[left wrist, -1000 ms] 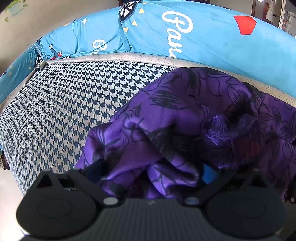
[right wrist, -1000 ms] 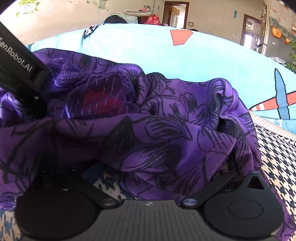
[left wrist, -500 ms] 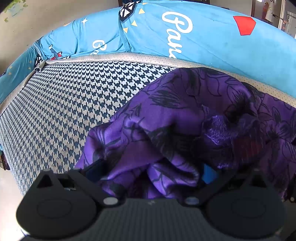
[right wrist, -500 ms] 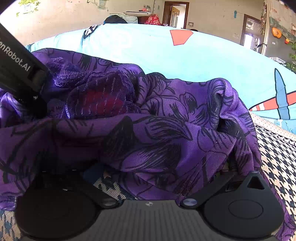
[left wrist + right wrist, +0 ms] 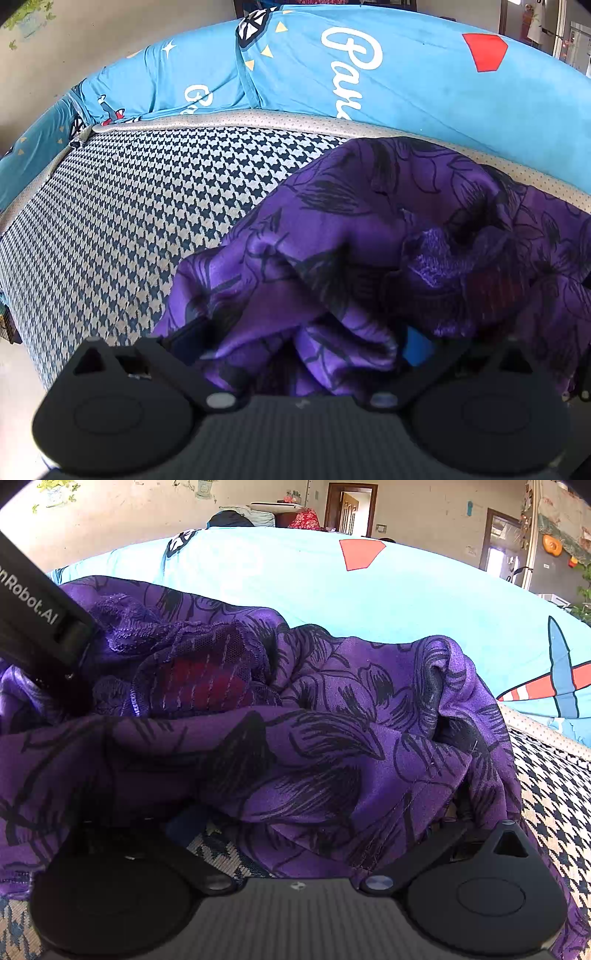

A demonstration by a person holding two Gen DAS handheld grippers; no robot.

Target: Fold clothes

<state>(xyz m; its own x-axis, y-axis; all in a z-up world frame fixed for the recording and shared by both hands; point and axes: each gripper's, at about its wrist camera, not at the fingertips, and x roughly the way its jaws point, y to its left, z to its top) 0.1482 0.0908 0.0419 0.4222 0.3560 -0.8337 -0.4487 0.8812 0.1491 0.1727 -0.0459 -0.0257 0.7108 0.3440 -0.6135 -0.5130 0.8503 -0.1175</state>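
**Observer:** Where's the garment from where you sit?

**Operator:** I have the purple floral garment (image 5: 369,236) bunched in a heap on the houndstooth cushion (image 5: 140,221), toward the right side of the left wrist view. The near edge of the heap spills right over the front of both tools. Behind it, on the far side, runs the blue printed cover (image 5: 406,85) with white lettering and a red patch.

**Observer:** And your left gripper?

**Operator:** My left gripper (image 5: 306,354) has its fingers spread wide, one at either side of the frame, and cloth is draped down between and over them. A blue pad shows on the right finger through a gap in the folds. I can't tell whether anything is actually pinched; the tips are buried.

**Observer:** Right side?

**Operator:** Much the same. My right gripper (image 5: 314,830) sits with its fingers well apart and the purple fabric hanging across them, a strip of the cushion showing underneath near the left finger. Whether it grips the cloth I cannot tell either.

**Observer:** What's that black thing at far left in your right view?

**Operator:** That's the body of the left tool, with white lettering on it, pressed into the heap just beside a sheer lace panel (image 5: 199,675) with red showing through.
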